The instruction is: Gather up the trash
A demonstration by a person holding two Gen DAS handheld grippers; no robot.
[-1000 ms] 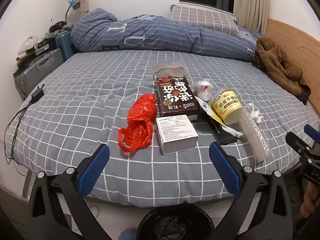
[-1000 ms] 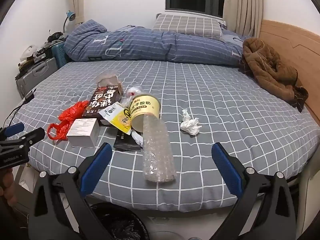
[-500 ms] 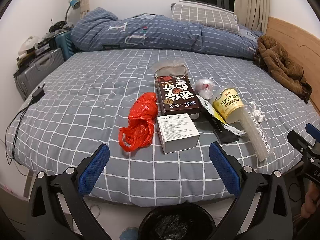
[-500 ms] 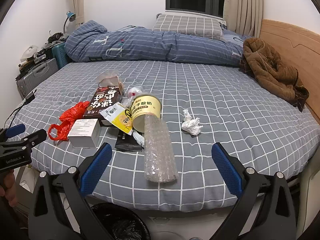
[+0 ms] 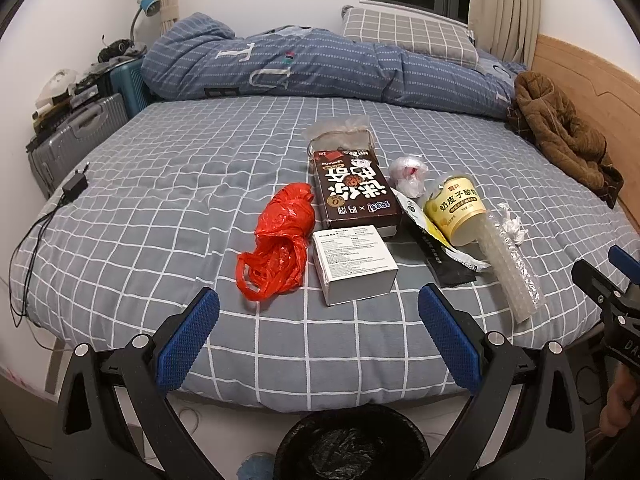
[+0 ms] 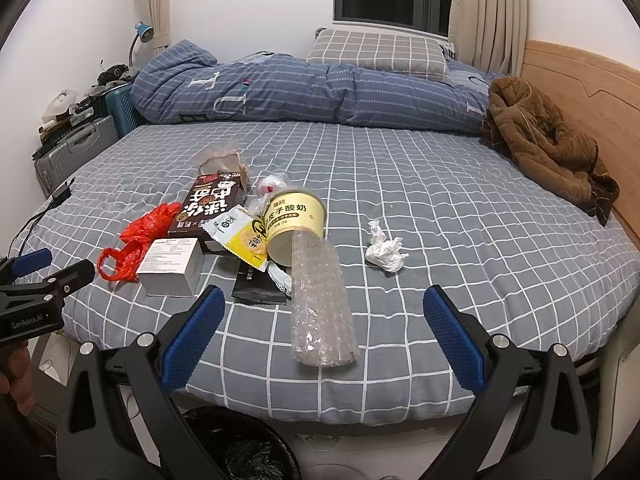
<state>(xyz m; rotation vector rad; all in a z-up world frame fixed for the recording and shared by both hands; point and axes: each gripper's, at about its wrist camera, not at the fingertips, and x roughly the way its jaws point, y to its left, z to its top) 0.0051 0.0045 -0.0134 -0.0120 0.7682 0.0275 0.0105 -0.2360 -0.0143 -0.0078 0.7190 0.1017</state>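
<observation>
Trash lies on the grey checked bed: a red plastic bag, a white box, a brown snack box, a yellow cup, a bubble-wrap roll, a yellow wrapper and a crumpled tissue. My left gripper is open and empty, short of the white box. My right gripper is open and empty, its fingers either side of the roll's near end. A black-lined bin stands on the floor below the bed edge.
A folded blue duvet and pillow lie at the far side. A brown coat lies by the wooden headboard at right. Suitcases stand left of the bed. A charger and cable lie at the bed's left edge.
Both grippers have crept slightly forward and up over the bed edge. Nothing on the bed has moved, and both stay open.
</observation>
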